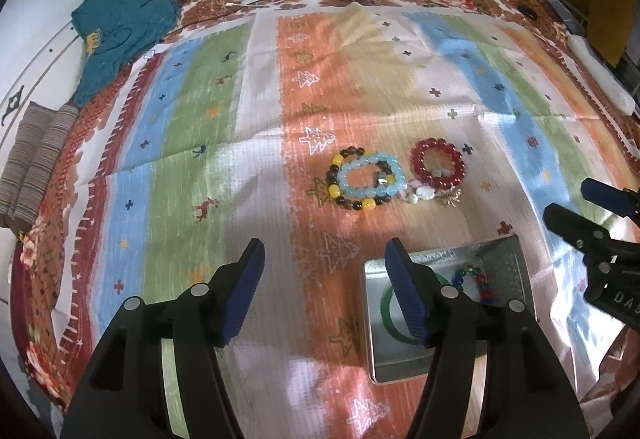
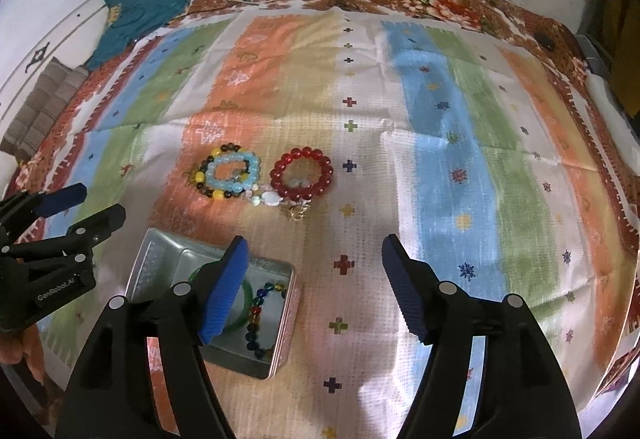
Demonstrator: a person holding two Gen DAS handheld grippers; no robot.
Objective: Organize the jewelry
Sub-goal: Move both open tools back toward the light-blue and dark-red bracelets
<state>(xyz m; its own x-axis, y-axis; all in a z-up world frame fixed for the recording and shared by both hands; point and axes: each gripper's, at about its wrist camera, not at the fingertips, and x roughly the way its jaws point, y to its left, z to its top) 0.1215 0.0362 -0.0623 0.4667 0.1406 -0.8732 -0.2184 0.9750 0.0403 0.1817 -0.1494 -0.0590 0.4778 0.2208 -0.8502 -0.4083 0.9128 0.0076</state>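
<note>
With a green bangle (image 2: 249, 299) and a multicoloured bead bracelet (image 2: 262, 313) already lying in the open metal tin (image 2: 168, 251) at lower left, both the left gripper (image 1: 324, 267) and right gripper (image 2: 314, 263) hover with jaws wide and empty, seemingly freed to fetch the red bead bracelet (image 2: 301, 171) and pale blue bead bracelet (image 2: 232, 173) waiting mid-frame on the striped cloth (image 2: 440, 119).

six bracelets (image 2: 301, 175), one tin (image 2: 160, 259)

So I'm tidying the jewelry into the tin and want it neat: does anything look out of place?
Yes. The tin holds a green bangle and a multicolour bracelet, but the red bracelet, light blue bracelet and others lie loose on the cloth. The blue one overlaps a yellow-and-dark one, bunched together.
</note>
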